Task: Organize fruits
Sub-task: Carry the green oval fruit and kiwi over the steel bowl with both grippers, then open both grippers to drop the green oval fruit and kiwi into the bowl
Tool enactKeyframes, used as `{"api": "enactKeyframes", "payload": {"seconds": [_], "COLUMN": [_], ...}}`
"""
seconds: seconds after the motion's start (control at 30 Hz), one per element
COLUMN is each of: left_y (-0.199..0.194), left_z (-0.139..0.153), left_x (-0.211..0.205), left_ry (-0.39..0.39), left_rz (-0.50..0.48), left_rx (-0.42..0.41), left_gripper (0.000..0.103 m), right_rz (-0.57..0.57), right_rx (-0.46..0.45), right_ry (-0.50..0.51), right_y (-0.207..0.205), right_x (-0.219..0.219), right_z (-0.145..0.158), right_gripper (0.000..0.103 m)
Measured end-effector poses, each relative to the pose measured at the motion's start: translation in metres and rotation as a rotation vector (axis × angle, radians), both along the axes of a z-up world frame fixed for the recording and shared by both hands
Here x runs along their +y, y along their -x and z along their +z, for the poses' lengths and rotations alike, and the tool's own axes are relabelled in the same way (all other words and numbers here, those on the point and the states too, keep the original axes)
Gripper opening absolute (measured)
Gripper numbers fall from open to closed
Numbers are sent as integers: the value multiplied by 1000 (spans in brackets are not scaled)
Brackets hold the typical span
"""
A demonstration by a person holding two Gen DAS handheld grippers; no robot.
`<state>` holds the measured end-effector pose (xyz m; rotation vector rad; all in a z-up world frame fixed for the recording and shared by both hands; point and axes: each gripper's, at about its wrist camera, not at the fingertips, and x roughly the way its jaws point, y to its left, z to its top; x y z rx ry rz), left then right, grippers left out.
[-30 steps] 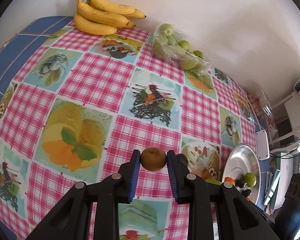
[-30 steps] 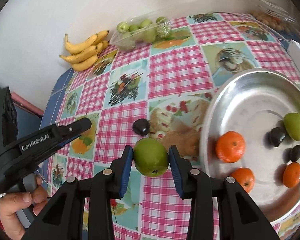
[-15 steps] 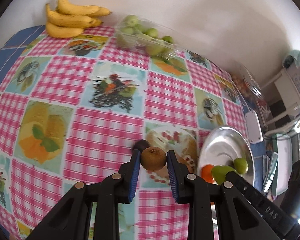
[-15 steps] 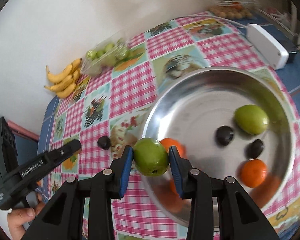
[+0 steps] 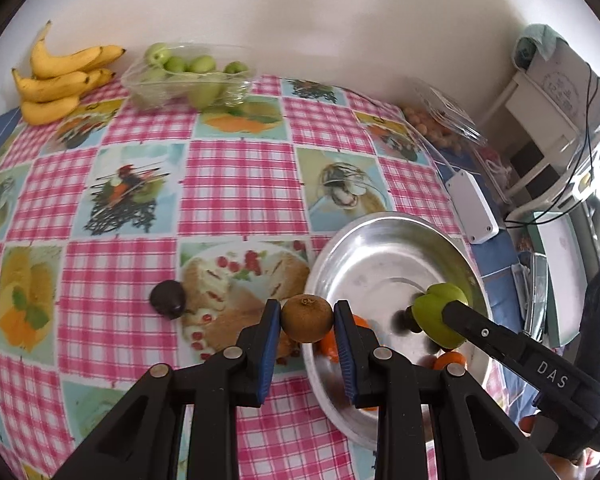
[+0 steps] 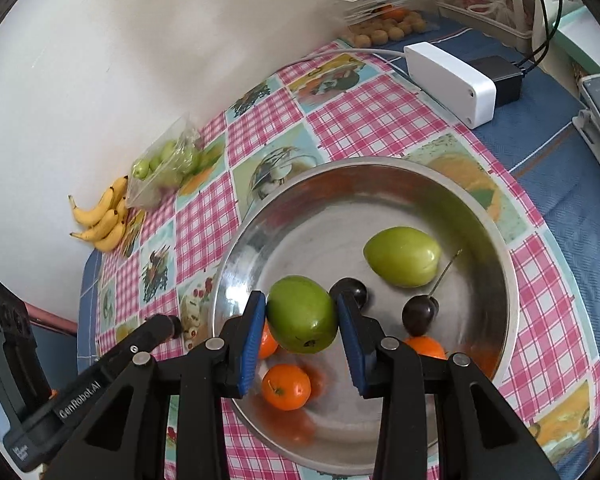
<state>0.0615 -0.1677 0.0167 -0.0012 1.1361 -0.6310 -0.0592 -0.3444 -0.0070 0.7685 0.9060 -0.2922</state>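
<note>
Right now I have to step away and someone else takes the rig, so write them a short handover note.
Left hand-held gripper: shut on a kiwi, at the near rim of the steel bowl.
Right hand-held gripper: shut on a green fruit, over the bowl's inside.
Done: in the bowl lie another green fruit, mandarins and dark cherries.
Left: release both held fruits into the bowl, then fetch the dark fruit on the tablecloth. Bananas and a tub of green fruit sit by the wall.
</note>
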Motion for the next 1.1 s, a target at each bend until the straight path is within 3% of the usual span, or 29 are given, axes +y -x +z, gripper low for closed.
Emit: {"api": "enactKeyframes", "payload": {"seconds": [0.67, 1.1], "left_y": [-3, -6], "left_z": [-29, -38], "left_x": [-53, -54], "left_ry": [-17, -28], "left_rz": [-81, -82], "left_rx": [-9, 12], "left_gripper": [29, 30], "right_rz": [-4, 3], "right_rx": [20, 46], "right_ry": [39, 48], "right_y": [-29, -33], "right_x": [-12, -10], "right_z": [-18, -23], "right_gripper": [39, 39]}}
